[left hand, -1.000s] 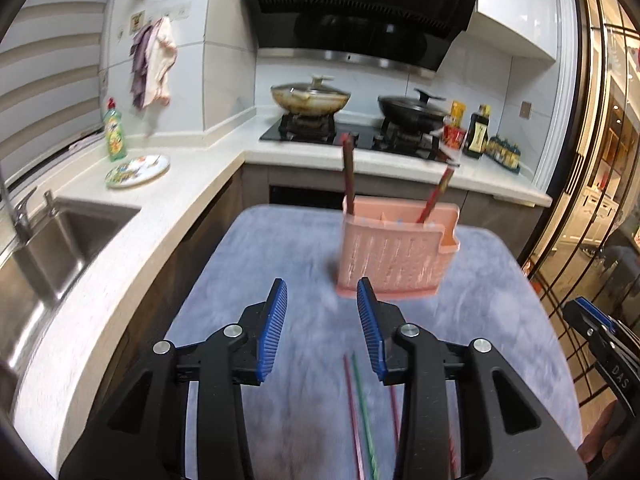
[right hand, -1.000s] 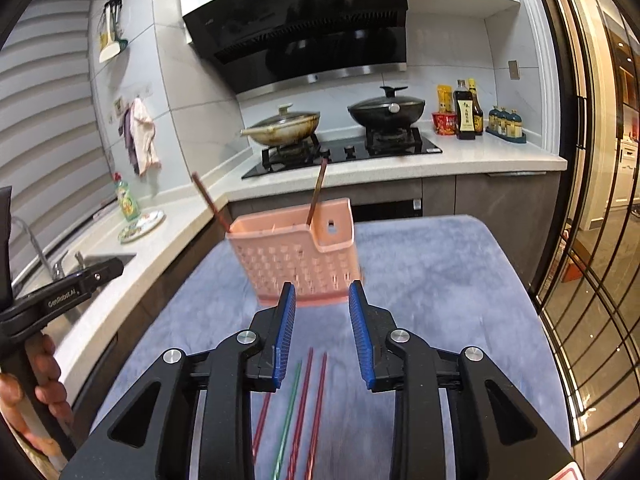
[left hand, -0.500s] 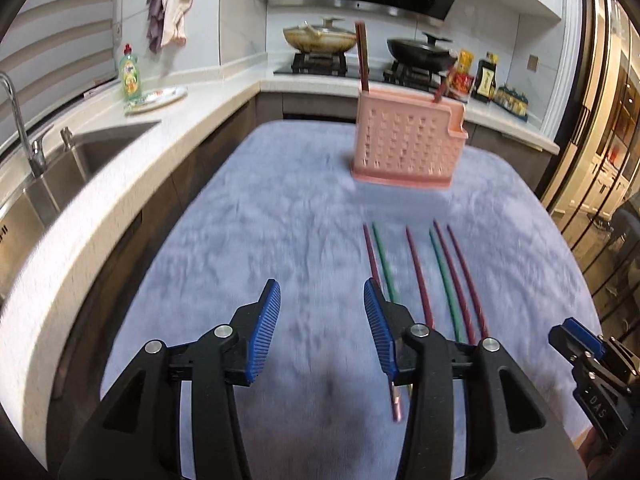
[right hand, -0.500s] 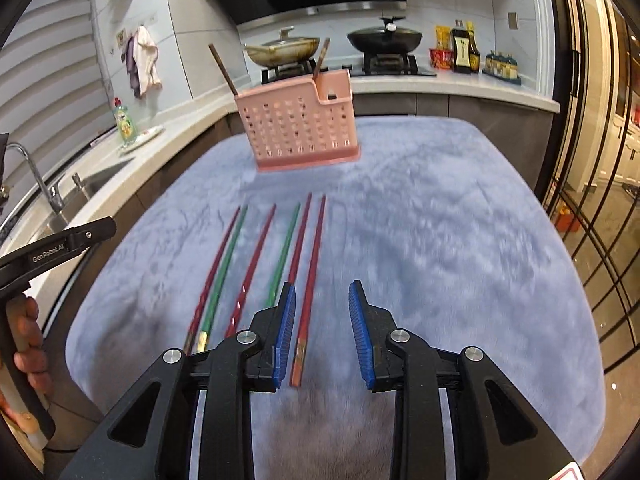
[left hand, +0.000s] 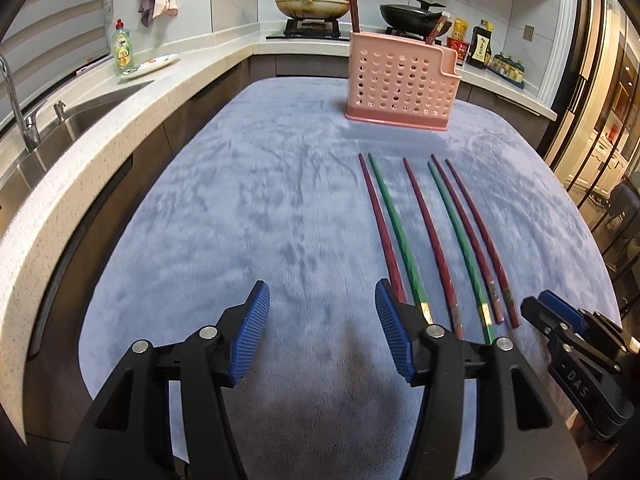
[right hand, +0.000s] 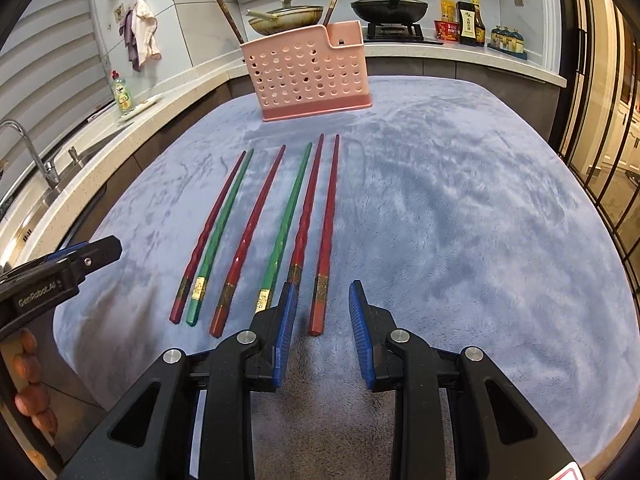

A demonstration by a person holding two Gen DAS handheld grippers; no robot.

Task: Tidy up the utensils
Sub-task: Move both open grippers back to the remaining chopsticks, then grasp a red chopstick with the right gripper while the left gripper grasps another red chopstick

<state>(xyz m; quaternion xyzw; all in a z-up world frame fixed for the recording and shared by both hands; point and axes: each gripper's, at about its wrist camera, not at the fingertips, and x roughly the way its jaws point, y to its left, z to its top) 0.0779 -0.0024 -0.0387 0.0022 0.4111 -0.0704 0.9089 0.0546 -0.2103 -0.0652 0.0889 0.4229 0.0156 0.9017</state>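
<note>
Several red and green chopsticks [right hand: 276,240] lie side by side on the blue-grey cloth [right hand: 460,208], their tips towards a pink perforated holder [right hand: 308,72]. Two dark chopsticks [right hand: 228,18] stand in that holder. My right gripper [right hand: 323,290] hovers open over the near end of the rightmost red chopstick [right hand: 322,280], which shows between its jaws without the pads pressing on it. My left gripper [left hand: 322,292] is to the left of the row [left hand: 420,232], its jaws opening with only bare cloth between them. The leftmost red chopstick [left hand: 384,240] runs behind its right finger.
A pale counter [left hand: 120,120] with a sink [left hand: 52,136], a soap bottle [left hand: 123,50] and a plate borders the cloth on the left. The stove with two pans [left hand: 312,4] and sauce bottles [left hand: 480,46] stand behind the holder. A glass door [right hand: 600,120] is at the right.
Both grippers have come down and tipped towards the cloth, so the whole row of chopsticks is in view and the holder looks farther off. The left jaws have widened.
</note>
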